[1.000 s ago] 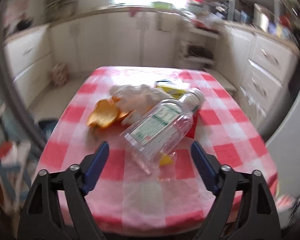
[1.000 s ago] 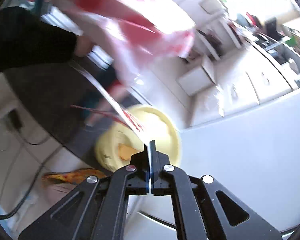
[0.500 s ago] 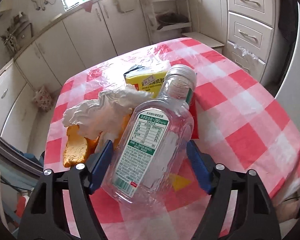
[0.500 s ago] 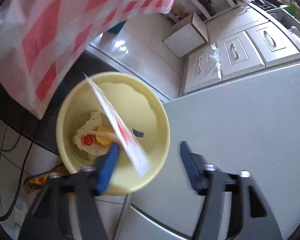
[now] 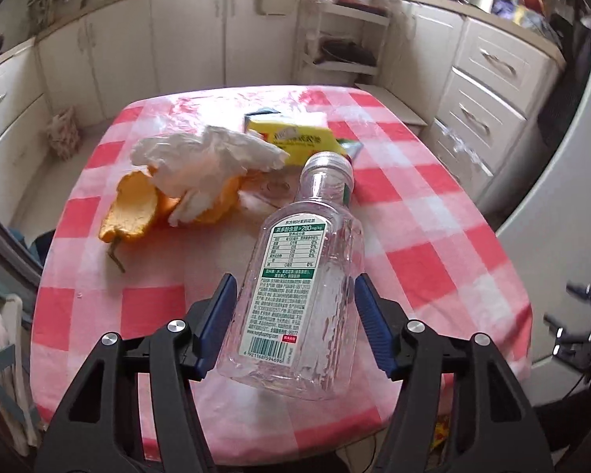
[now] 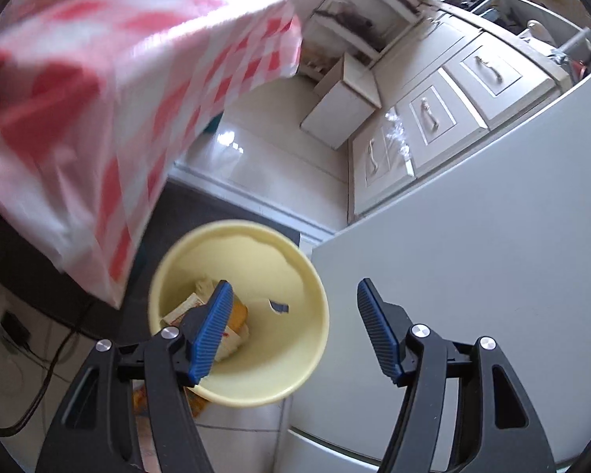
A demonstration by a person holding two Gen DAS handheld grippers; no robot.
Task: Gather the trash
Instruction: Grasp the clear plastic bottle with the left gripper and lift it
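bottle (image 5: 299,295) between closing left gripper (image 5: 295,327) pads (contact unclear) | tissue (image 5: 209,157), peel (image 5: 134,213) beyond | right gripper (image 6: 295,331) wide, empty

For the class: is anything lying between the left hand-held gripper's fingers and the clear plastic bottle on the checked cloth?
Nothing visible does. The plastic bottle already lies between the closing fingers of the left hand-held gripper; tissue and orange peel sit farther back.

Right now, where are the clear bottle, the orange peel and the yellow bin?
clear bottle (image 5: 295,303), left wrist view, on its label.
orange peel (image 5: 132,213), left wrist view, on its curled outer skin.
yellow bin (image 6: 295,276), right wrist view, on its inner wall.
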